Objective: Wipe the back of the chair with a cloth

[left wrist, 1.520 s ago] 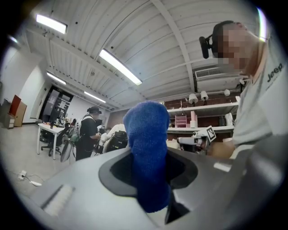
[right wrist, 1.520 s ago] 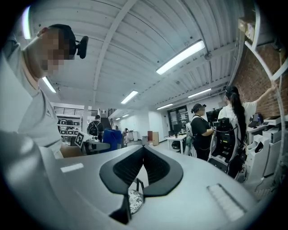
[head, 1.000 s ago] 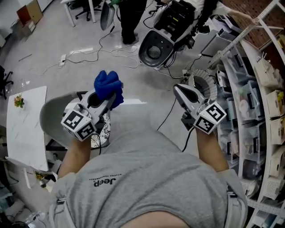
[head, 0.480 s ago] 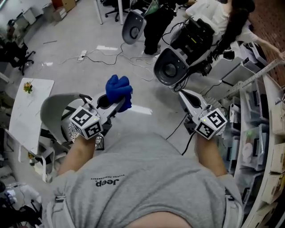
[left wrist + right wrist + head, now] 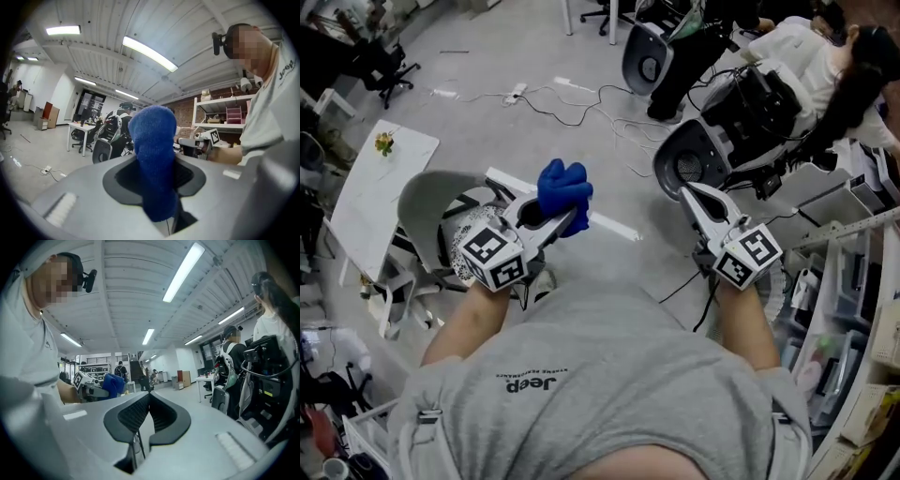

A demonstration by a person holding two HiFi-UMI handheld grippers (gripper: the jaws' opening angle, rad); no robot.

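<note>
The left tongs point(image 5: 565, 222) are clamped on a blue cloth point(image 5: 153, 154), which bunches up above the tips. The right tongs point(image 5: 149, 395) are closed tip to tip with nothing between them. Both are held in the air in front of the person's chest. A grey shell chair point(image 5: 417, 211) stands on the floor below and to the left, well apart from the cloth. Wiping seems not yet begun; this looks like the approach. The next move calls for lowering the cloth leftward onto the chair's back and pressing it flat.
</note>
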